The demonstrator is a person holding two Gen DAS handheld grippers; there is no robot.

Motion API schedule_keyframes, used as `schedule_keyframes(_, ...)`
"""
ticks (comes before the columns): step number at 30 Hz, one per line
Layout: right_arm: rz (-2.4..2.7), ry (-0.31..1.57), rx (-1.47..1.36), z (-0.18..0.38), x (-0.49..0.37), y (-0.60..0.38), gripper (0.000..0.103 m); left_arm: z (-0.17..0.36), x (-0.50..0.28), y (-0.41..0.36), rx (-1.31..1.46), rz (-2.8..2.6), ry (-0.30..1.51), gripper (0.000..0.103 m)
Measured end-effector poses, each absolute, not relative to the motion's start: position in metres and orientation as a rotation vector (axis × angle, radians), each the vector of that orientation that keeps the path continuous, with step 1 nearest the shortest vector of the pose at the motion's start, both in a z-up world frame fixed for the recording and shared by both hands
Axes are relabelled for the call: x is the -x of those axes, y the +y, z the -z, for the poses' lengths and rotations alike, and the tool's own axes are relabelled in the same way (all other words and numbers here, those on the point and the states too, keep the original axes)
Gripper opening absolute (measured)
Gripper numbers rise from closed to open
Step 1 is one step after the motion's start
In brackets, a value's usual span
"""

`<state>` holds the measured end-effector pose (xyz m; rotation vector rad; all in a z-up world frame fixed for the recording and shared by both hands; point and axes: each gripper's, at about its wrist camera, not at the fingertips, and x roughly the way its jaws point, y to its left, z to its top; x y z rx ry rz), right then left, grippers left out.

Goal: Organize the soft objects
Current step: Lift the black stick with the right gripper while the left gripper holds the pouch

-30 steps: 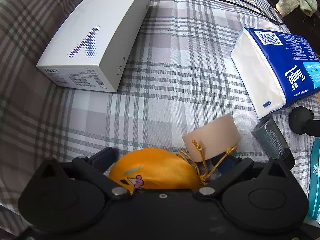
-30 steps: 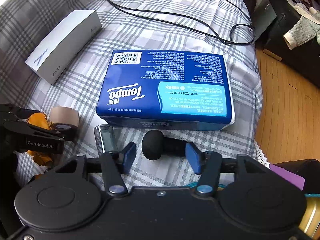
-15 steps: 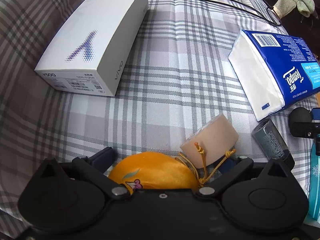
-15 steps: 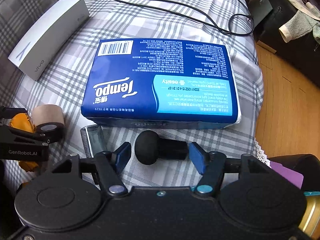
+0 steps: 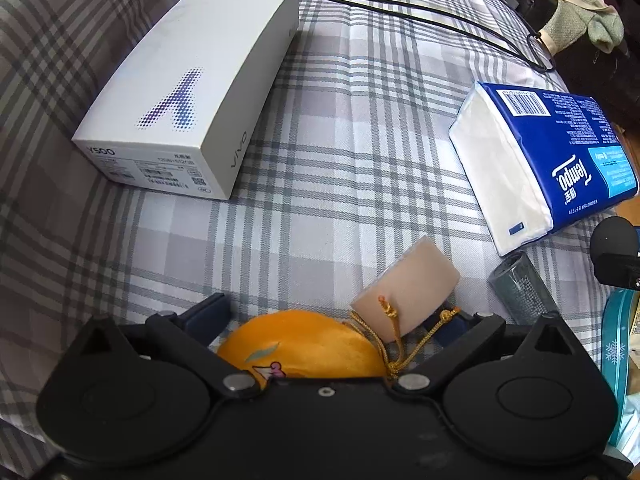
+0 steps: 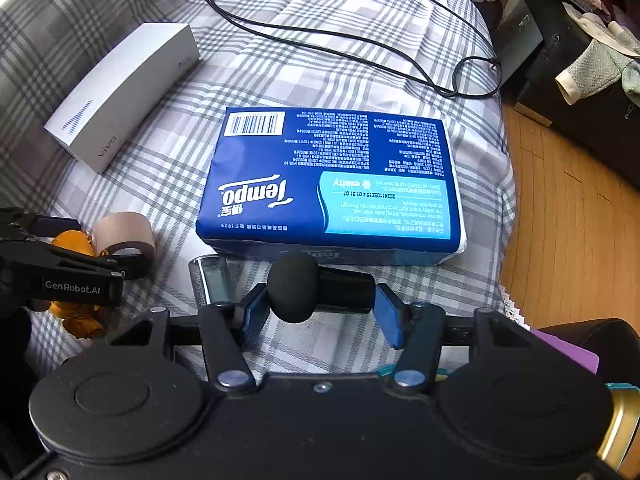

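Closing on a black ball-headed cylindrical attachment [image 6: 316, 288], the right claw [image 6: 318, 310] has just been narrowing its jaws; the piece lies crosswise between the blue pads [image 6: 386, 314], which sit against or almost against its two ends, so a firm grip cannot be confirmed. It rests on the grey plaid bedspread [image 6: 360, 40], just in front of the blue plastic-wrapped tissue pack [image 6: 332, 184], probably because loose items were gathered near the bed's edge for sorting.

The left claw [image 5: 320, 320] straddles an orange satin plush pouch [image 5: 300, 344] with gold cord; whether its pads press the pouch cannot be told, since the body hides the contact. A beige tape roll [image 5: 408, 284] leans just beyond it, and a small clear ribbed cup [image 5: 520, 284] lies between the two claws. The white cardboard phone box [image 5: 192, 92] sits well apart.

Both claws point steeply downward at the bed, side by side.
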<state>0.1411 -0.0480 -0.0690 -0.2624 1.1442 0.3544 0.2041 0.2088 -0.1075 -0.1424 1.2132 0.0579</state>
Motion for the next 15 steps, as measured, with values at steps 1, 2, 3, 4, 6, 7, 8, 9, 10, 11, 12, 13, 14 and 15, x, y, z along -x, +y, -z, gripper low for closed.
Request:
schedule_keyframes(1,-0.357,1.141,0.259,0.066,-0.14,-0.049,0.055,0.107,-0.204,0.207,0.129,-0.058,1.215,0.102)
schedule_keyframes(2,-0.363,1.137,0.254,0.063,-0.139,-0.05,0.055,0.106,-0.203,0.204,0.117,-0.05,1.207,0.102)
schedule_keyframes(3,-0.369,1.133,0.249,0.061,-0.138,-0.051,0.055,0.103,-0.202,0.201,0.104,-0.041,1.197,0.102)
schedule_keyframes(4,-0.373,1.129,0.247,0.058,-0.136,-0.052,0.055,0.1,-0.199,0.198,0.093,-0.034,1.178,0.102)
schedule_keyframes(6,-0.381,1.115,0.245,0.052,-0.133,-0.054,0.055,0.091,-0.193,0.196,0.086,-0.021,1.127,0.102)
schedule_keyframes(7,-0.386,1.107,0.243,0.049,-0.131,-0.055,0.055,0.087,-0.19,0.196,0.091,-0.018,1.111,0.102)
schedule_keyframes(8,-0.389,1.099,0.239,0.045,-0.13,-0.056,0.055,0.084,-0.189,0.197,0.099,-0.019,1.102,0.103)
schedule_keyframes(9,-0.392,1.091,0.233,0.042,-0.129,-0.057,0.055,0.082,-0.187,0.198,0.107,-0.016,1.098,0.103)
schedule_keyframes(10,-0.393,1.085,0.226,0.038,-0.128,-0.058,0.055,0.08,-0.186,0.199,0.114,-0.015,1.1,0.103)
schedule_keyframes(11,-0.393,1.08,0.219,0.034,-0.128,-0.059,0.055,0.08,-0.186,0.199,0.114,-0.023,1.109,0.103)
schedule_keyframes(12,-0.396,1.072,0.211,0.031,-0.127,-0.06,0.055,0.079,-0.185,0.199,0.113,-0.033,1.119,0.103)
schedule_keyframes(13,-0.4,1.062,0.207,0.027,-0.126,-0.061,0.055,0.078,-0.184,0.2,0.11,-0.046,1.133,0.103)
schedule_keyframes(14,-0.402,1.053,0.207,0.024,-0.125,-0.061,0.055,0.077,-0.182,0.201,0.111,-0.059,1.145,0.103)
schedule_keyframes(15,-0.404,1.044,0.208,0.021,-0.124,-0.061,0.055,0.079,-0.181,0.203,0.114,-0.077,1.161,0.103)
